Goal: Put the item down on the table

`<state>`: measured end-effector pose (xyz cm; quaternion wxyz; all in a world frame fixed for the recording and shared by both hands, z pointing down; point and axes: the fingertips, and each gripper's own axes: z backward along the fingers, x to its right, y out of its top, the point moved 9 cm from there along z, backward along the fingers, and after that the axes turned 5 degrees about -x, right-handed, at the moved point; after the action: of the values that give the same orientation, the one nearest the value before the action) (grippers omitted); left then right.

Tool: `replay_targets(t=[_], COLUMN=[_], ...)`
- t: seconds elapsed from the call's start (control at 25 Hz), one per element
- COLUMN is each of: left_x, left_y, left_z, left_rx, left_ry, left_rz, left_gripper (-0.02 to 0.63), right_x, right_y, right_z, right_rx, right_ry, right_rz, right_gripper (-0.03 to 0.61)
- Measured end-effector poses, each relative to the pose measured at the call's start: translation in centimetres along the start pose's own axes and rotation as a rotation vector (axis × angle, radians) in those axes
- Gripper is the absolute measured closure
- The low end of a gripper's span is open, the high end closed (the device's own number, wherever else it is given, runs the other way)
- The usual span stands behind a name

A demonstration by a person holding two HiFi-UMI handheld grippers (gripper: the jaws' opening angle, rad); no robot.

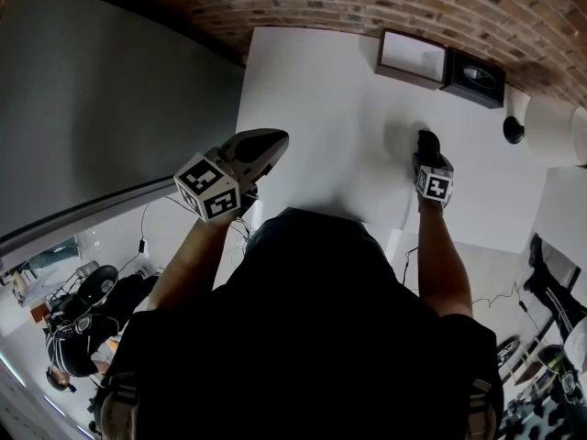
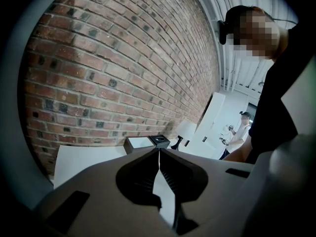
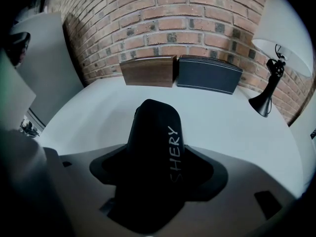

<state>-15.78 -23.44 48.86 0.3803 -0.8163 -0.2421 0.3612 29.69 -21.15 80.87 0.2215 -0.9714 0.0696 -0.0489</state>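
A black rounded case with white lettering stands out from between the jaws of my right gripper, which is shut on it. In the head view this gripper holds the case over the right part of the white table, close to its top; whether they touch I cannot tell. My left gripper hangs at the table's left edge, shut and empty. Its fingertips meet in the left gripper view.
A brown wooden box and a dark box stand at the table's far side against the brick wall. A lamp with a white shade stands to the right. A grey panel lies left of the table. A person stands far off.
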Motion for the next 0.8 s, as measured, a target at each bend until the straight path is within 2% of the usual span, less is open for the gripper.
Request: replay_targets(t=[0.8], left_x=[-0.52], left_y=[-0.42], left_z=[-0.20], left_rx=[-0.011], left_ry=[-0.013], left_rz=[0.016], left_gripper=[0.590], right_x=[-0.22], right_y=[-0.12], right_z=[-0.32], right_rx=[-0.016], right_ry=[-0.024], right_rz=[-0.003], right_gripper=[0.225])
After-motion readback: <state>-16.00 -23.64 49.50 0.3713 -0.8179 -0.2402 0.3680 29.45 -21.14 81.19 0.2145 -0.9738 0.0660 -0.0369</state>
